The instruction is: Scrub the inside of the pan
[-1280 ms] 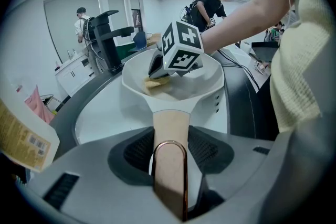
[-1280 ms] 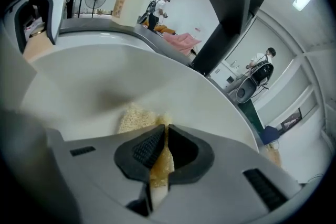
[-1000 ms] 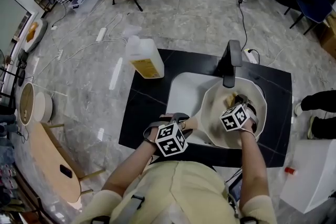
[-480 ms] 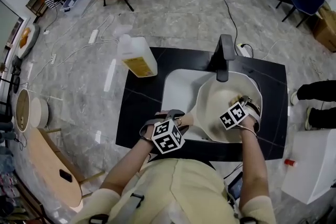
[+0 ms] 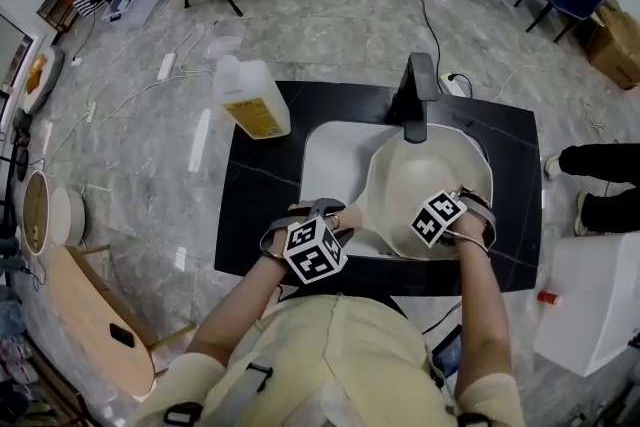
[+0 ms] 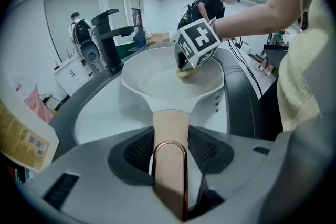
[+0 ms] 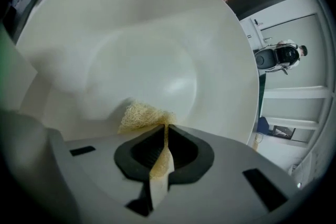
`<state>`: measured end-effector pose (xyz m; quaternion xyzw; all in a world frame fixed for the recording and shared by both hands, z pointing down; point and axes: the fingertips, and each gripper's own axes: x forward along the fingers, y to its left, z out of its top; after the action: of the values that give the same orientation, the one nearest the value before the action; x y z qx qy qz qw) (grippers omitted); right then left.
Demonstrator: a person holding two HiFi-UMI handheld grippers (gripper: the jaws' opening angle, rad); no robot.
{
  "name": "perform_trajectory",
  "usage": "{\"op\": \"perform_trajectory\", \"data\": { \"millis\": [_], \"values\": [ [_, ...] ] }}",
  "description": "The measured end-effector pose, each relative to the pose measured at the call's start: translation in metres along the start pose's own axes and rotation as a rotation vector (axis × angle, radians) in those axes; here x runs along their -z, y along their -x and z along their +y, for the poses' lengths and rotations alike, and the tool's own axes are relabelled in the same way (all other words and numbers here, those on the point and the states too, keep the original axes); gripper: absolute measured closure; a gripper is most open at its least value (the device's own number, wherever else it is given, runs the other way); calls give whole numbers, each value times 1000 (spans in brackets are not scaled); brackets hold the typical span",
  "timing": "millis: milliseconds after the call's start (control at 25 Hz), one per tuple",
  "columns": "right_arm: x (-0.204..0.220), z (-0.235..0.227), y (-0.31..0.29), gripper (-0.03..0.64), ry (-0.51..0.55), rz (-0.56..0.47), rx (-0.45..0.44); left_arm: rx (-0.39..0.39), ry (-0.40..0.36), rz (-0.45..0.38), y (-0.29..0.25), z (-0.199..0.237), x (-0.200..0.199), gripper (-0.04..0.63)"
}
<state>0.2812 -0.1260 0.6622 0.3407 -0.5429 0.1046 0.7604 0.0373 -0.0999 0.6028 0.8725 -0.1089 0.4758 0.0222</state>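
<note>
The left tool (image 6: 170, 157) is clamped on the pan's tan handle (image 6: 170, 128), and the handle's near end drops out of sight low between the pads. The right tool (image 7: 161, 136) pinches a yellow mesh scrub pad (image 7: 140, 114) against the pan's inner wall. In the head view its marker cube hides both the pad and the jaws. The white pan (image 5: 415, 180) sits in the sink (image 5: 325, 160) of the black surface (image 5: 250, 215), below the faucet (image 5: 415, 95). A jug (image 5: 252, 97) stands at the surface's far-left corner.

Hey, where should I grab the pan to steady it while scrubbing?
Grip the pan by its tan handle, coming from the near side: it juts straight out toward you, narrow enough for the left tool; the rest is wide and smooth.
</note>
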Motion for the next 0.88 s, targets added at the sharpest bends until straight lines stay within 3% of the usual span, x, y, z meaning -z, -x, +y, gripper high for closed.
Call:
{"op": "perform_trajectory", "data": {
  "millis": [200,520,640,880],
  "values": [
    [-2,32,8,581,47,0,-160,0,0,0,-1,0,1,393],
    [-38,79,32,581,87,-158,-348,-4,-2,1,1,0,-1,393],
    [-59,86,39,581,61,-233,-368,-5,-3,1,0,0,0,393],
    [-92,82,45,580,37,-342,-315,-9,-5,2,-1,0,1,393]
  ]
}}
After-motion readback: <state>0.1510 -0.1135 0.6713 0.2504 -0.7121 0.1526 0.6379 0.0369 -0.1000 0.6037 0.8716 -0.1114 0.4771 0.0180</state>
